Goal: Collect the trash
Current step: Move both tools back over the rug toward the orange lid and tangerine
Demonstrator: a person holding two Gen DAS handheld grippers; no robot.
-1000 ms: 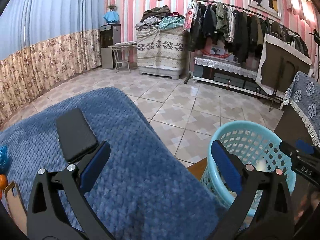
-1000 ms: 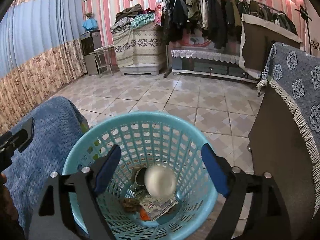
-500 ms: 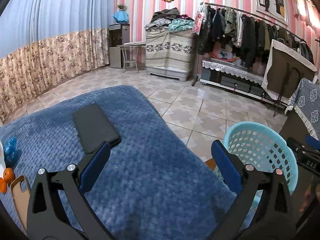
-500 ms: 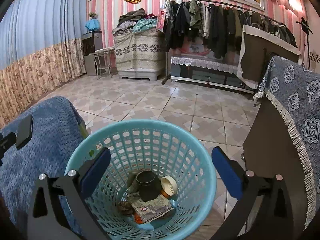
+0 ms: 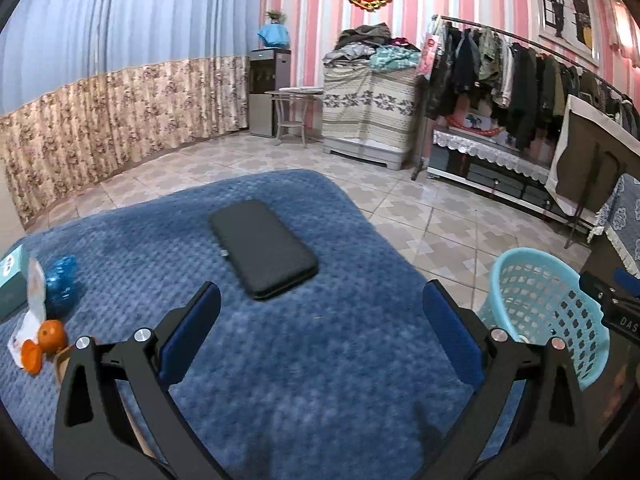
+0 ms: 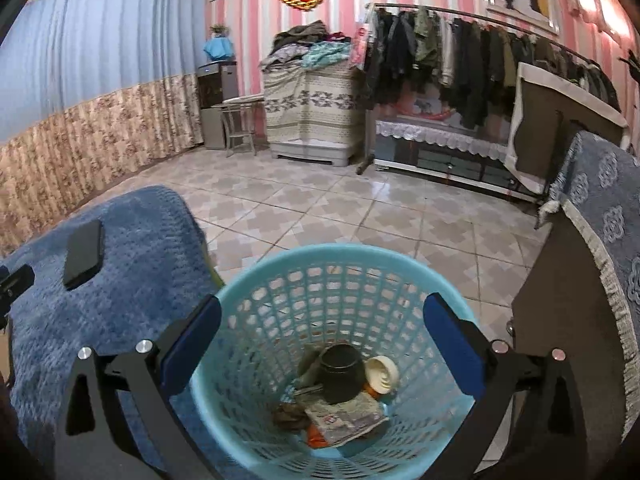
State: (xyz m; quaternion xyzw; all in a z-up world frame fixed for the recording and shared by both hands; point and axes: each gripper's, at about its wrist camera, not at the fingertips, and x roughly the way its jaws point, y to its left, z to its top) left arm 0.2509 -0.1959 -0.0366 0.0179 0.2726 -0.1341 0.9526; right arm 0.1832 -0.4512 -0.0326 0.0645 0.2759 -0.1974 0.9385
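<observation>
**Drop done, more trash still out on the blue cover**

Right gripper (image 6: 322, 340) hangs over the turquoise basket (image 6: 256, 280), jaws spread wide, nothing between them; they have just been opening. Straight below and ahead of its fingertips, on the basket floor: a dark cup (image 6: 341, 372), a cream round lid (image 6: 382, 372), a folded printed wrapper (image 6: 346, 420), an orange scrap and brownish bits. Those count as collected.

Left gripper (image 5: 322, 336) also wide open and empty, over the blue textured cover (image 5: 320, 380). Far left of its left finger: orange peel pieces (image 5: 44, 344), a crumpled blue wrapper (image 5: 62, 282), a white paper slip (image 5: 36, 296), and the edge of a teal box (image 5: 12, 284). Likely the leftovers, though whether the box is trash is unclear. A black phone (image 5: 262, 248) lies ahead of the jaws; probably not trash.

Judged roughly halfway.
</observation>
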